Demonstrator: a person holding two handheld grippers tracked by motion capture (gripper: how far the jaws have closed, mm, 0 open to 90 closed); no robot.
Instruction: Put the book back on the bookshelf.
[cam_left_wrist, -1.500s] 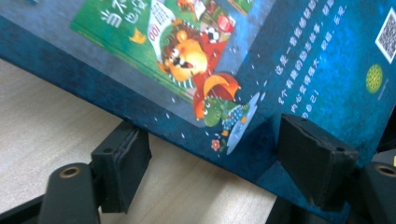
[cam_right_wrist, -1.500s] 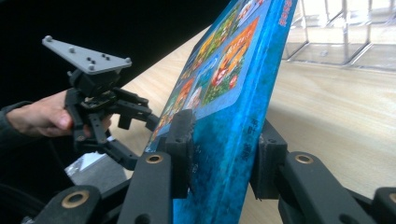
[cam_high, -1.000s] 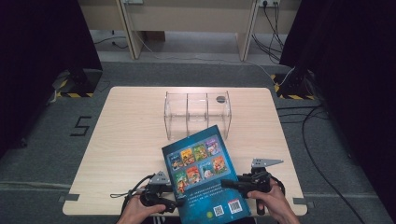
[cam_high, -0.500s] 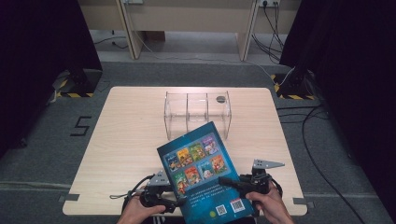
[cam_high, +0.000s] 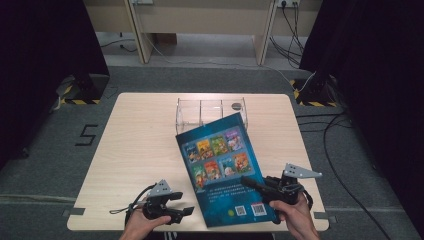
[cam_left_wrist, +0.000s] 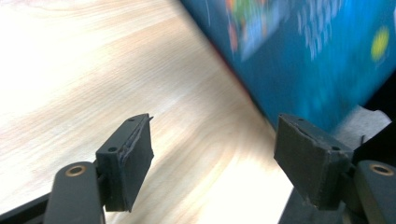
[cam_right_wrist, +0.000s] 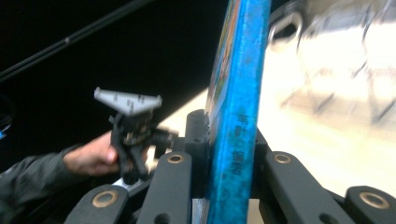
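**Blue book held at desk's near edge by right gripper**

A pale wooden desk (cam_high: 140, 150) stands on grey carpet, seen from above. Over its near right part a large blue book (cam_high: 222, 170) with rows of small coloured pictures on its cover rises at a slant, its far corner overlapping a clear plastic box (cam_high: 200, 111) with compartments that stands at the middle of the desk's far side. A small dark round object (cam_high: 236, 106) sits at the box's right end; what it is cannot be told.

The right gripper (cam_high: 257, 184), held in the person's right hand (cam_high: 292, 215) at the desk's near right corner, pinches the book by its right edge. In the right gripper view, the book's blue edge (cam_right_wrist: 236, 116) stands upright between the two black jaws, which press on it from either side.

The left gripper (cam_high: 181, 210), held in the left hand (cam_high: 140, 225) near the desk's front edge, lies just beside the book's left side and apart from it, jaws spread wide with nothing between them. In the left gripper view its two pads (cam_left_wrist: 128, 158) stand open above bare wood, the blurred blue cover (cam_left_wrist: 308, 60) beyond them to the upper right.
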